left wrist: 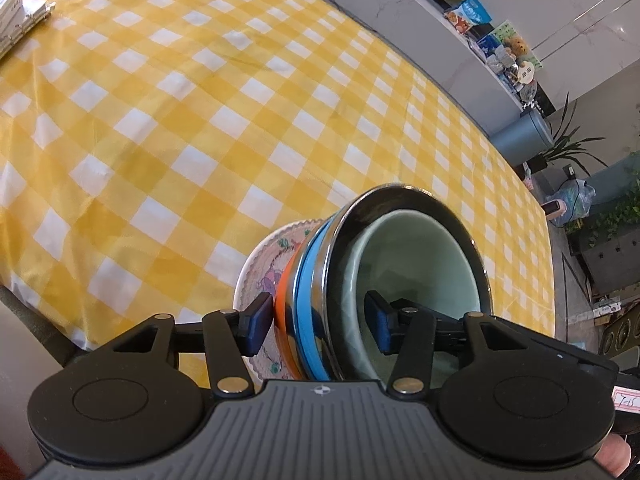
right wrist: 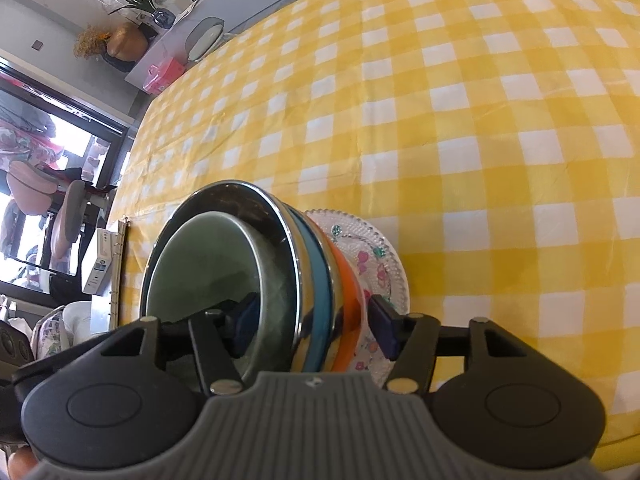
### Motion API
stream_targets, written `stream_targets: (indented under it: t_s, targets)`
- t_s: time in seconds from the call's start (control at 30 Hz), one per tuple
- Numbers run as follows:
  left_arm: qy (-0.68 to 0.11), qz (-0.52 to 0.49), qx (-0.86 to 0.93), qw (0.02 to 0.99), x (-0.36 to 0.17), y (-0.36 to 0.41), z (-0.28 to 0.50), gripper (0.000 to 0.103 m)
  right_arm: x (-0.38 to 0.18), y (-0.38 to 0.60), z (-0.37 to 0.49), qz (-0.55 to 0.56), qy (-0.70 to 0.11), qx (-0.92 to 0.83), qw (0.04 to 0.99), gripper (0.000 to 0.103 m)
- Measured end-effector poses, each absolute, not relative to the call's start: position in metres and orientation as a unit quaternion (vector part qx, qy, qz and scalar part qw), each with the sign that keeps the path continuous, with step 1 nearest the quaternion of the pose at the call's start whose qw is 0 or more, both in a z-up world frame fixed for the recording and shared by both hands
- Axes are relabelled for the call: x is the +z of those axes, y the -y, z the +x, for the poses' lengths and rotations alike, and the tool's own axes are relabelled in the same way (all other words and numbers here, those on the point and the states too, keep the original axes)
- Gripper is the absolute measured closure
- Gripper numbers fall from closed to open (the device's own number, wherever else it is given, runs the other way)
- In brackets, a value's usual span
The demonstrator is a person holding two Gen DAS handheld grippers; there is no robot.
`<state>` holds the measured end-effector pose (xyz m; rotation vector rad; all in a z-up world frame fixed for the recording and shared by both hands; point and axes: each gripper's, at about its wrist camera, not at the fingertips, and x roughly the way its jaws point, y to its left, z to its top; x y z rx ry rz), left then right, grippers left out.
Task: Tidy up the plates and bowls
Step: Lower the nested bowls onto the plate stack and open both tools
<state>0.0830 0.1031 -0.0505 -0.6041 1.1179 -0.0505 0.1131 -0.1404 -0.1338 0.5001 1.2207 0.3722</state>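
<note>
Yellow checked cloth [left wrist: 200,120], stacked bowls [left wrist: 400,264], binder [left wrist: 24,20]

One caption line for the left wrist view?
Left tongs straddle the rim of stacked bowls on a patterned plate.

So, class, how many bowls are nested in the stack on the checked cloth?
3 for certain: a pale green bowl innermost, a steel blue-banded bowl around it, an orange-banded bowl beneath, on the patterned plate. Others may hide between.
</note>
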Motion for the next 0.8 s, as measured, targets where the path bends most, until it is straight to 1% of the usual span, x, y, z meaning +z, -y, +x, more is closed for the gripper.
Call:
stream_targets:
  t_s: [0.07, 0.27, 0.43, 0.53, 0.6, 0.7, 0.8]
  targets:
    - [-0.518, -0.283, -0.025, 0.807, -0.048, -0.104, 0.083, 0.04, -0.133, 0.14, 0.113, 0.228, -0.562, 0.171, 0.776, 0.041]
    - [-0.509, -0.282, -0.021, 0.813, -0.037, -0.105, 0.08, 0.04, -0.125, 0.141, 0.11, 0.22, -0.556, 0.171, 0.783, 0.039]
    - [-0.475, -0.264, -0.028, 0.839, -0.007, -0.105, 0.067, 0.04, -0.097, 0.148, 0.095, 0.199, -0.519, 0.158, 0.816, 0.039]
    - [-0.436, -0.232, -0.04, 0.869, 0.02, -0.098, 0.054, 0.04, -0.073, 0.153, 0.079, 0.179, -0.478, 0.151, 0.846, 0.039]
    - [-0.403, -0.193, -0.05, 0.893, 0.037, -0.09, 0.042, 0.04, -0.058, 0.155, 0.064, 0.161, -0.446, 0.15, 0.868, 0.032]
    - [-0.349, -0.123, -0.063, 0.927, 0.057, -0.074, 0.019, 0.04, -0.038, 0.155, 0.039, 0.124, -0.401, 0.151, 0.895, 0.032]
    - [-0.31, -0.075, -0.076, 0.945, 0.067, -0.063, -0.003, 0.04, -0.025, 0.157, 0.013, 0.093, -0.361, 0.151, 0.916, 0.028]
